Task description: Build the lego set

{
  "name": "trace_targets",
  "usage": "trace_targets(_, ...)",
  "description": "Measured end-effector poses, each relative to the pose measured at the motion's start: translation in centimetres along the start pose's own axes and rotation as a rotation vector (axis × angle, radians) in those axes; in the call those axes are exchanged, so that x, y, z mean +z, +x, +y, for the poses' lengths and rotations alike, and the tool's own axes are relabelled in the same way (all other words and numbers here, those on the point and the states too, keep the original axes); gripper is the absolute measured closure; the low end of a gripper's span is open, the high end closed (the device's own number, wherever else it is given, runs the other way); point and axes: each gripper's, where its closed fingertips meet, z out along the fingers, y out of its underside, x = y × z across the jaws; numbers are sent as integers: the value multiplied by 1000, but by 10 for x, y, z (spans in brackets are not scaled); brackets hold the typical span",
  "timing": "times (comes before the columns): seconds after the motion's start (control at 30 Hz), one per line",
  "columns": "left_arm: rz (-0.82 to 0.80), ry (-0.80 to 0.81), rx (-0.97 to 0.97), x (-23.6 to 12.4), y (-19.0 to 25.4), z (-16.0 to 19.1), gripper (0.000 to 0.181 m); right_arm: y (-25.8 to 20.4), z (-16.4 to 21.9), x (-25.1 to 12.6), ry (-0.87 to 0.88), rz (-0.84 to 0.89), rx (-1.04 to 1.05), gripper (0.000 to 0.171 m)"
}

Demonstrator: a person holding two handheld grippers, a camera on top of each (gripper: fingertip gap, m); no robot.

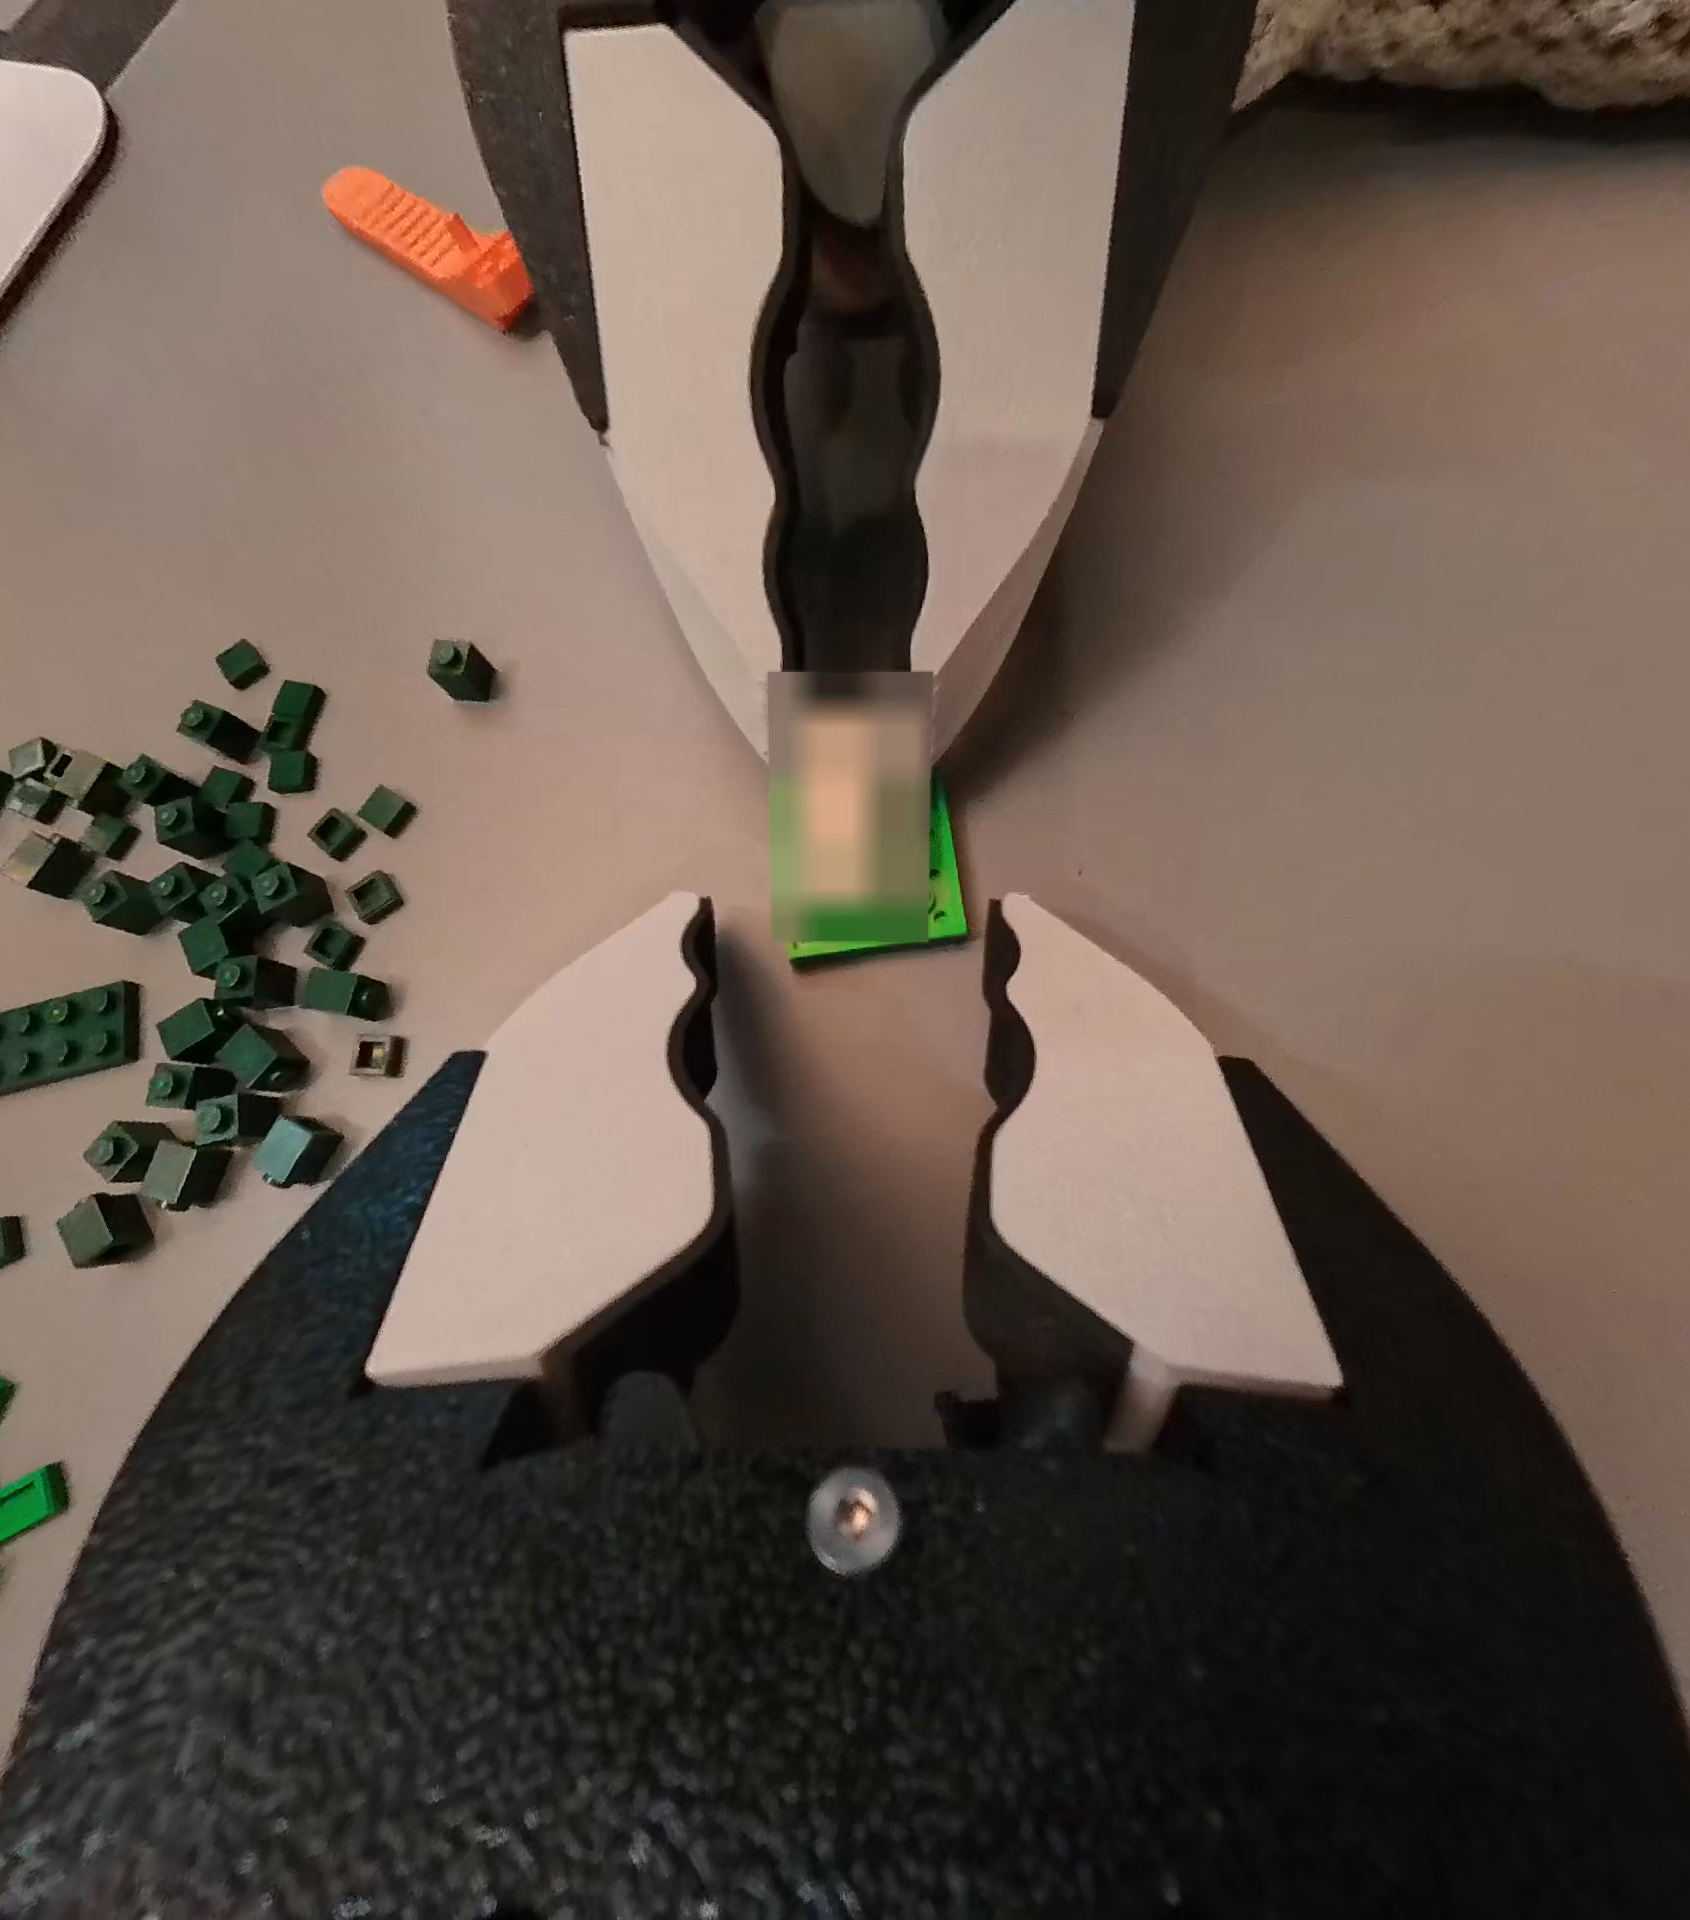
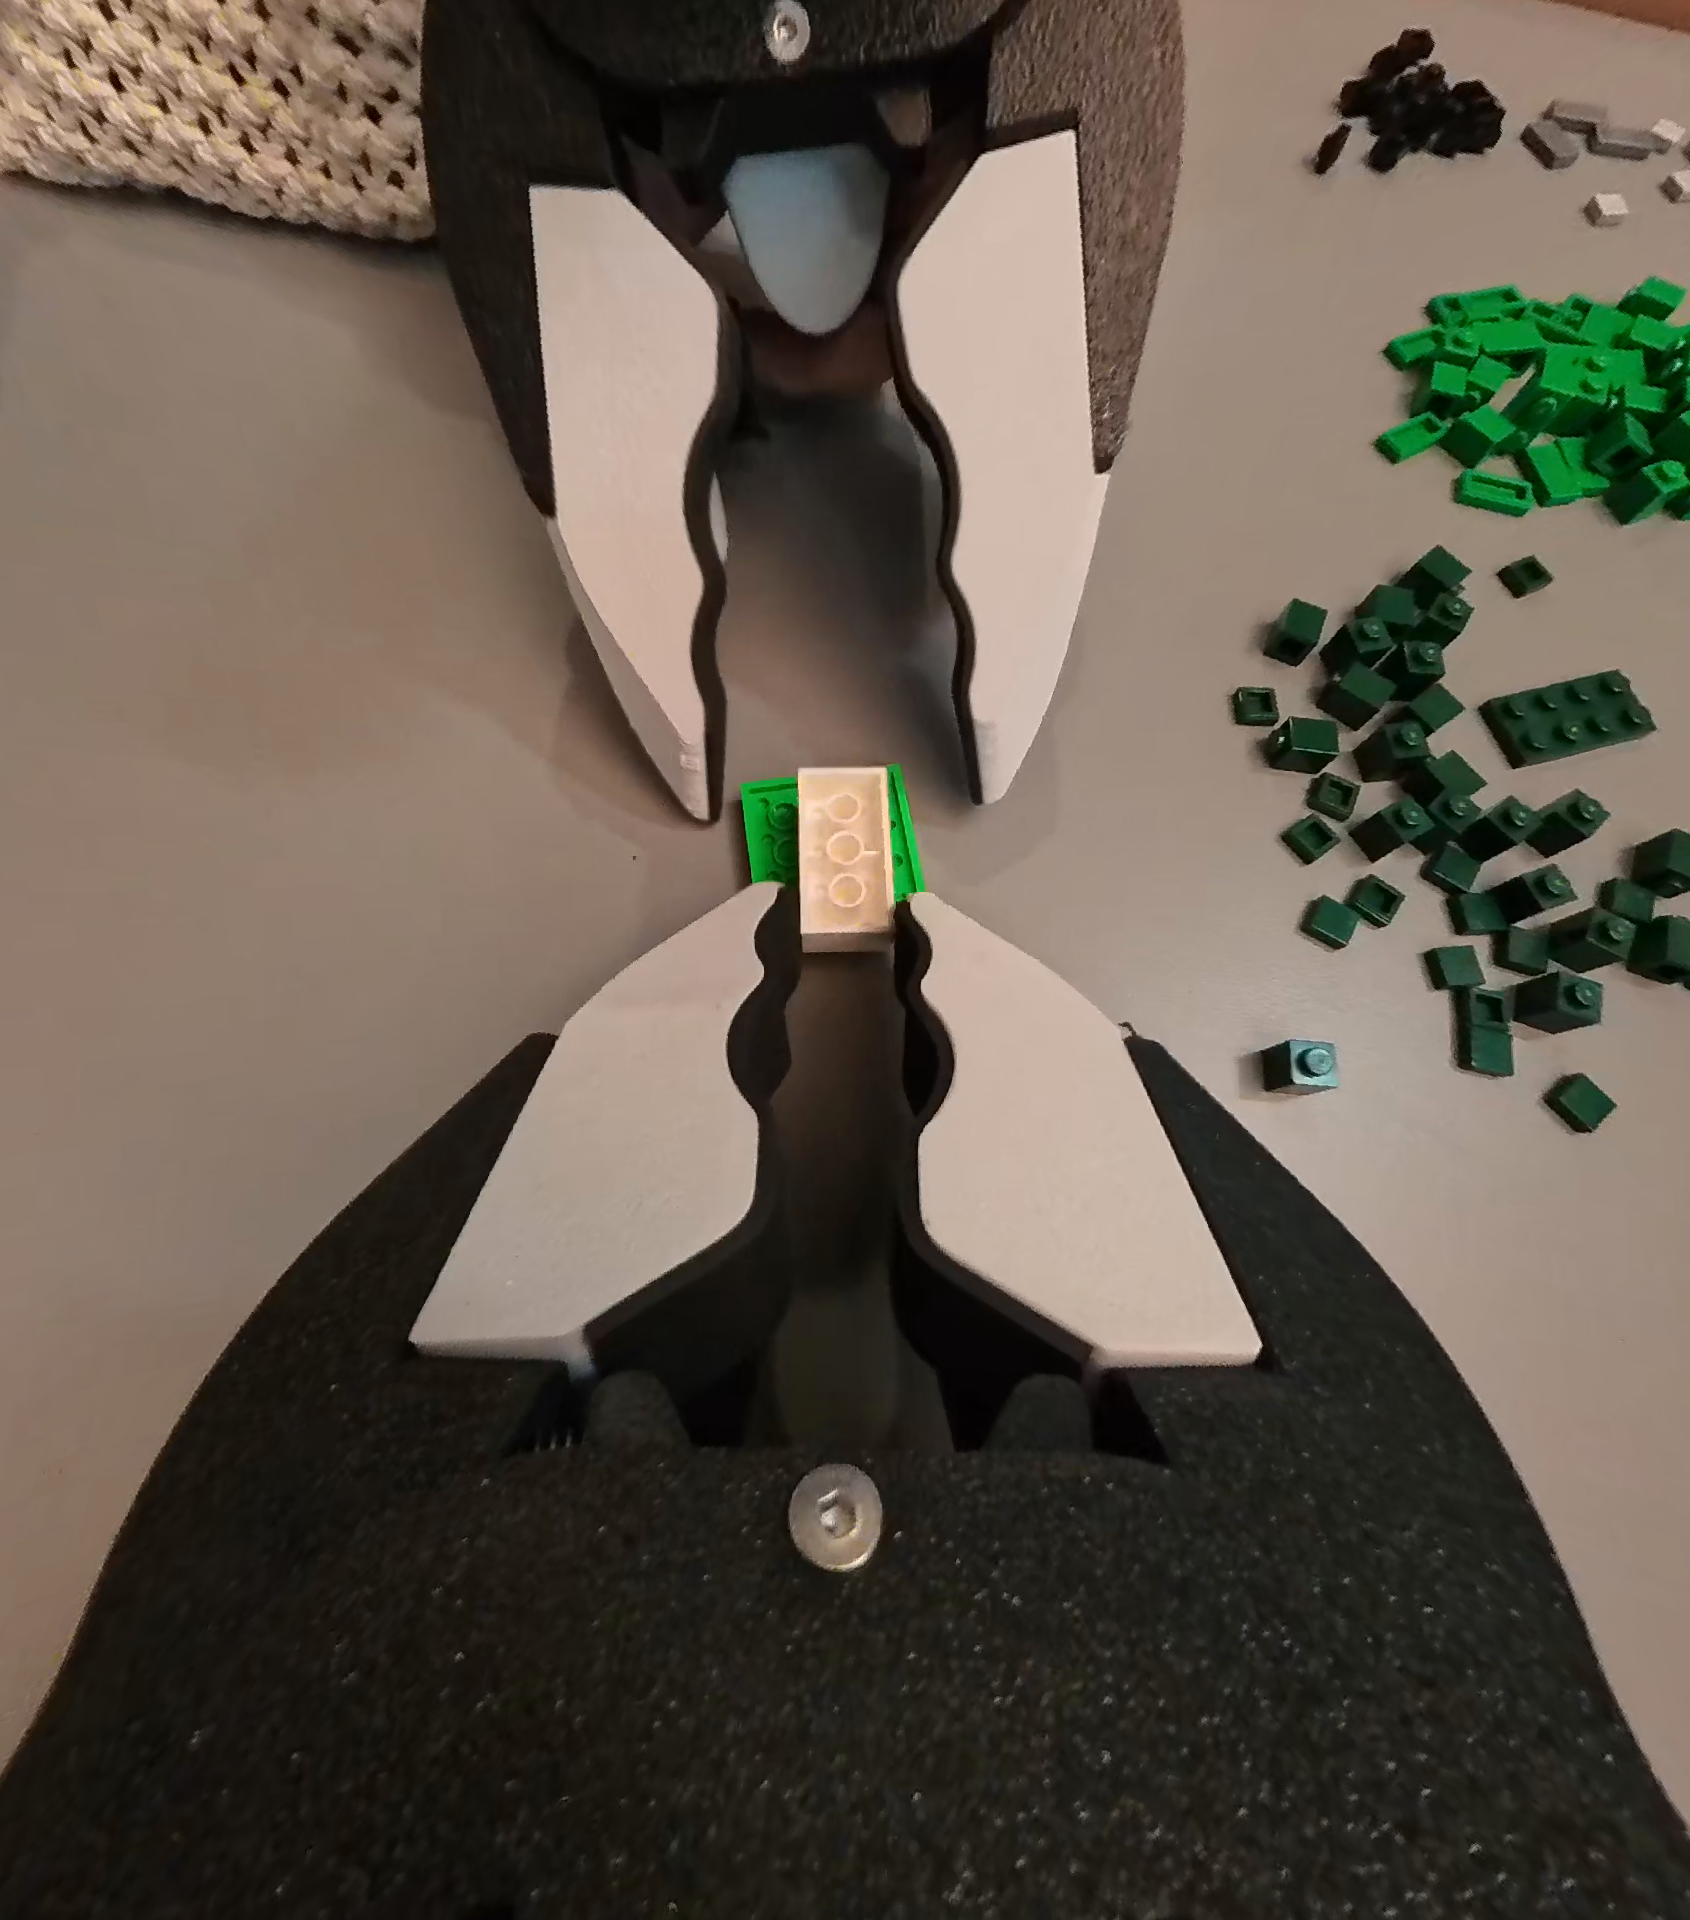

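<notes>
Right gripper clamps white brick underside-up over green plate, mid-desk; left gripper wide, empty. Next, probably: flip brick, press onto plate.

Left tool spread wide, right tool seemingly clamped, tips facing

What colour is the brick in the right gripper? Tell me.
White brick, underside up, over a bright green plate; clearest in the right wrist view.

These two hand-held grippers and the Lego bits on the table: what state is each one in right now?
Left gripper: jaws open, holding nothing.
Right gripper: jaws shut on white brick.
White rectangular Lego brick: underside up, over the bright green plate.
Bright green flat Lego plate: flat on the table.
Orange plastic brick separator: lying untouched.
Dark green loose bricks: scattered, unassembled.
</notes>
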Motion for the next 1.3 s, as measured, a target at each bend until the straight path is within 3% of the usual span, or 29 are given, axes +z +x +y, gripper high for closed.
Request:
trace_targets(0.63,-12,-42,-15,3,4,-3,148,1,4,-4,-6,-12,-33,154)
trace_targets(1.3,12,-15,6,3,7,-5,149,-5,5,-2,-50,-36,-62,154)
